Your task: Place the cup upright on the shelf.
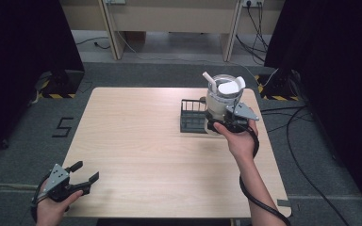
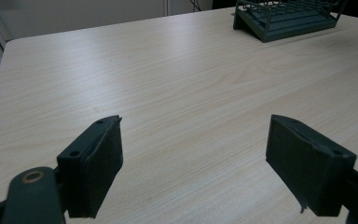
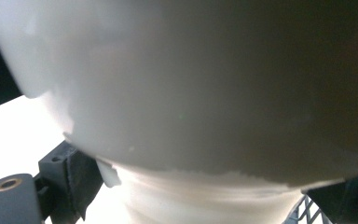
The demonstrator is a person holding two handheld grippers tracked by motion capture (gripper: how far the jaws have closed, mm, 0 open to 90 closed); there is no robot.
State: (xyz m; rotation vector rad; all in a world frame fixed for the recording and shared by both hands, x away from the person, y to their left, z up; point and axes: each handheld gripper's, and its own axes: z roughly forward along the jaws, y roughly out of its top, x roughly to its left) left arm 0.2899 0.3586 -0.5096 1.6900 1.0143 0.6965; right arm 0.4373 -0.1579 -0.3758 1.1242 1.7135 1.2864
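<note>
1. High view. Table (image 1: 146, 155) of pale wood carries a dark wire rack (image 1: 192, 116) at its far right. Just right of the rack stands a white jug (image 1: 222, 101), upright, its long axis vertical, with a white lid (image 1: 231, 86) and a white stick (image 1: 209, 81) at its open top. The right hand-held gripper (image 1: 224, 123) meets the jug low on its near side, so the jug lies straight ahead of it and rises above it. The left hand-held gripper (image 1: 84, 172) rests at the near left corner, well apart from the jug, so the right hand is by far the nearer.

2. Left gripper view. The left hand-held gripper (image 2: 193, 156) has its jaws wide apart with nothing but bare table (image 2: 177, 79) between them. The rack (image 2: 286, 16) sits far off at the top right.

3. Right gripper view. The jug's white body (image 3: 191, 84) bulges close above the camera, and its narrower base drops between the jaws of the right hand-held gripper (image 3: 205, 186). The jaws stand at either side of the base, clamped on it as far as I can judge. A bit of the rack (image 3: 305, 210) peeks out at the bottom right. Any lift probably has to go straight up along the jug's axis, to keep it level and clear of the rack beside it.
</note>
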